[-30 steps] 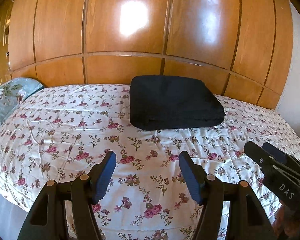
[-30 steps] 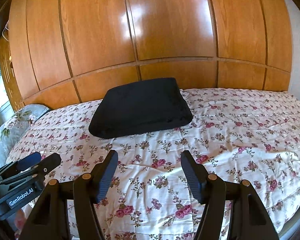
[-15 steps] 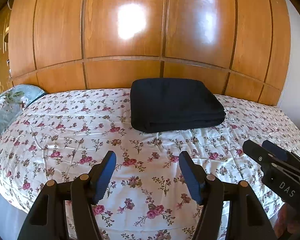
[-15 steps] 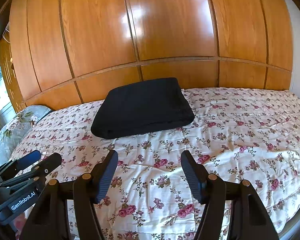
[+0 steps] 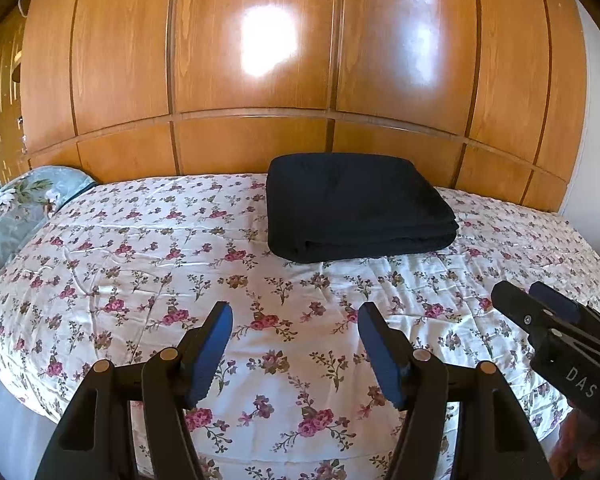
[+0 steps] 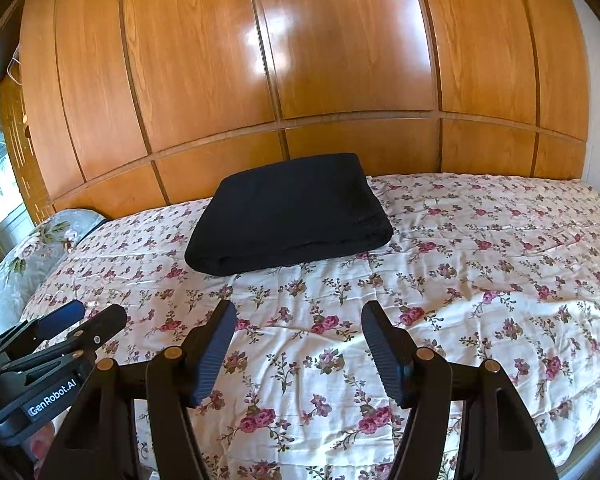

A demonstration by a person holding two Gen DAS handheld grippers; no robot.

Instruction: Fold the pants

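Since the pants (image 5: 355,208) lie folded far on the bed (image 5: 140,280), both left gripper (image 5: 296,344) and right gripper (image 6: 298,344) hover apart, jaws open, empty.

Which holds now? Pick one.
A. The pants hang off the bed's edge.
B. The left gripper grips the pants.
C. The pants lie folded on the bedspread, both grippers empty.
C: the folded dark pants rest on the floral bedspread; left gripper and right gripper stand open, apart from them.

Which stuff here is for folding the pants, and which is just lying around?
For the job:
- folded black pants
- left gripper, open
- right gripper, open
- flowery bedspread they lie on

Just there:
- grey flowered pillow
- wooden wardrobe doors
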